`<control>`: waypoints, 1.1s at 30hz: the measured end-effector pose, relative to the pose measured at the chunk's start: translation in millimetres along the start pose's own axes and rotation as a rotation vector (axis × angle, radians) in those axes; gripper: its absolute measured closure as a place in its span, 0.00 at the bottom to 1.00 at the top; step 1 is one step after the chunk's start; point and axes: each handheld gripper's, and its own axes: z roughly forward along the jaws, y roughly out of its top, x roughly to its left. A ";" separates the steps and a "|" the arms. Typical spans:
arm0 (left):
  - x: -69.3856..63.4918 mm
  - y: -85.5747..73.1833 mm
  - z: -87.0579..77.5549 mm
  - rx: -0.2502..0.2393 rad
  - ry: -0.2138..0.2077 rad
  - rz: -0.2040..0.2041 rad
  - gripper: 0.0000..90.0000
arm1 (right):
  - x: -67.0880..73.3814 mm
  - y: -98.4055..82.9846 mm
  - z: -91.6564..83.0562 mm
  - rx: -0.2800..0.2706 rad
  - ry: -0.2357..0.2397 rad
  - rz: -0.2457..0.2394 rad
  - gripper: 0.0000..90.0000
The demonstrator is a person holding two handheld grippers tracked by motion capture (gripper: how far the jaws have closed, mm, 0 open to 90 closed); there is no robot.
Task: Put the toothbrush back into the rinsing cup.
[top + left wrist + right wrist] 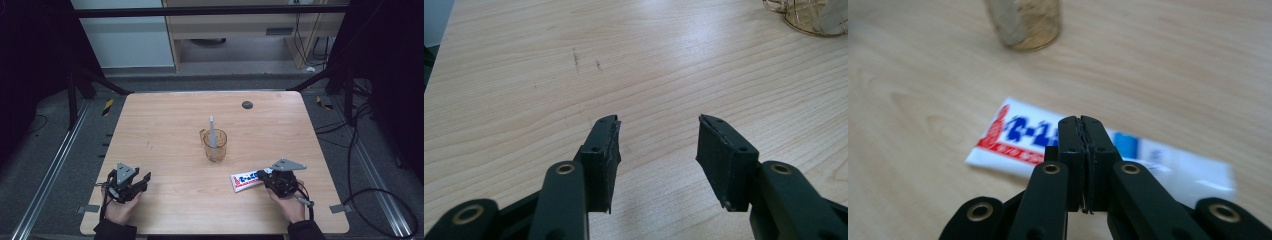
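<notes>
— While we look down from the high view, where does our right tool (261, 176) sit?
— Lower right of the frame, over the near end of the toothpaste tube (245, 181), which lies flat on the tabletop (165, 115). In the right gripper view our jaws are pressed together with no gap, and the tube (1020, 137) lies behind and beneath them; we cannot tell whether a thin edge of it is pinched between them.
— And our left tool (144, 179)?
— Lower left of the high view, well apart from the tube. In the left gripper view its jaws stand wide apart with only bare wood between them; it has hold of nothing.
— What else do we see?
— An amber glass cup (215, 145) stands upright near the middle of the frame, just up and left of the tube, with a white toothbrush (212, 131) standing in it. The cup (1024, 22) shows blurred at the top of the right gripper view.
</notes>
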 end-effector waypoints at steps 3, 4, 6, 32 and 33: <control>0.4 0.3 0.5 0.004 0.000 -0.001 0.56 | -17.2 7.0 -0.1 -0.021 -0.055 0.022 1.00; 0.4 0.3 0.5 0.004 0.000 -0.001 0.56 | -21.2 8.4 1.0 -0.024 -0.063 0.025 1.00; 0.7 0.1 0.7 0.004 0.000 -0.001 0.56 | -27.7 10.8 3.9 -0.021 -0.077 0.032 1.00; 1.4 0.0 0.6 0.006 -0.003 0.001 0.56 | -49.4 5.5 13.5 0.083 -0.131 0.043 1.00; 1.4 0.0 0.6 0.006 -0.002 0.002 0.56 | -49.2 5.1 13.0 0.084 -0.130 0.045 1.00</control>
